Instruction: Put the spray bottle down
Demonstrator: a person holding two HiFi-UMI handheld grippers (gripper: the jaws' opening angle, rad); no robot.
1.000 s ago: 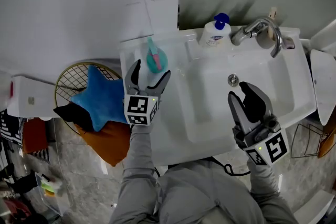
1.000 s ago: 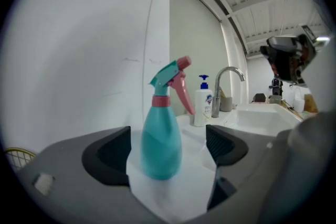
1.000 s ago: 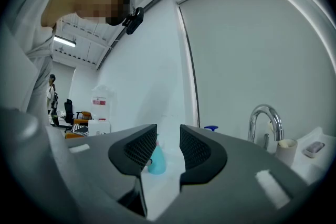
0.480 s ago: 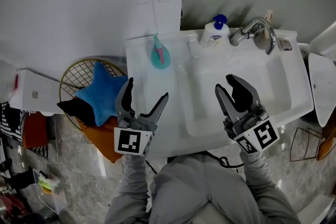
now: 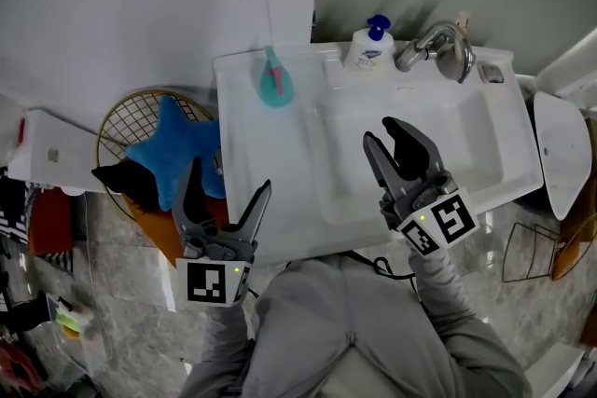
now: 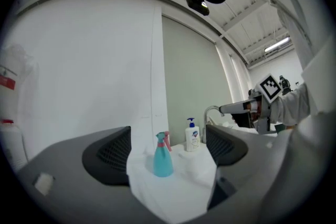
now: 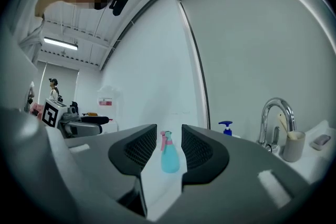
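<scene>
The teal spray bottle (image 5: 275,81) with a pink trigger stands upright on the white sink's (image 5: 280,228) back left ledge. Nothing grips it. My left gripper (image 5: 229,191) hangs open off the sink's front left corner, well short of the bottle. In the left gripper view the spray bottle (image 6: 163,161) stands far ahead between the spread jaws of the left gripper (image 6: 167,150). My right gripper (image 5: 387,137) is open and empty over the basin. Its own view shows the spray bottle (image 7: 169,155) far off through the gap of the right gripper (image 7: 169,150).
A white soap pump bottle (image 5: 368,47) and a chrome faucet (image 5: 438,51) stand along the sink's back edge, with a cup (image 7: 293,145) beside the faucet. Left of the sink a wire basket (image 5: 126,130) holds a blue star cushion (image 5: 177,163). A white fixture (image 5: 560,144) sits at right.
Both grippers have pulled back toward the person. The left one has gone from around the bottle to the sink's front left corner. The bottle stays standing on the ledge.
</scene>
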